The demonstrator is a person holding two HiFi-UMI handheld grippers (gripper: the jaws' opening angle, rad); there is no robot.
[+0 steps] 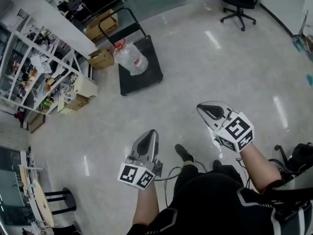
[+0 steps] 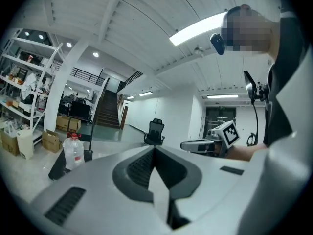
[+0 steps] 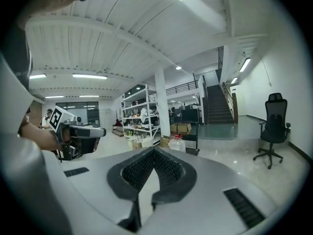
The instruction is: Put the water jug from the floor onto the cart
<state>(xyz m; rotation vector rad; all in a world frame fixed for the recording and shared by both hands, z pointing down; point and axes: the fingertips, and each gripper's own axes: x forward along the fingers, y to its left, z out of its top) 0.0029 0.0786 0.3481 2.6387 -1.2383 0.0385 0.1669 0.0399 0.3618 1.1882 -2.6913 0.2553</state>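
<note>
The clear water jug (image 1: 130, 58) with a red cap rests on the black platform cart (image 1: 146, 75) across the pale floor, well ahead of both grippers. The jug (image 2: 73, 151) stands at the left of the left gripper view, and the jug (image 3: 177, 143) is small and far off in the right gripper view. My left gripper (image 1: 152, 132) is shut and holds nothing. My right gripper (image 1: 203, 106) is also shut and empty, level with the left one. Each gripper view shows closed jaws, plus the other gripper off to the side.
White shelving (image 1: 36, 65) full of goods lines the left wall, with cardboard boxes (image 1: 100, 58) beside the cart. A black office chair (image 1: 238, 4) stands at the far right. Stairs (image 2: 105, 109) rise behind the cart. The person's shoes (image 1: 184, 153) are on the floor between the grippers.
</note>
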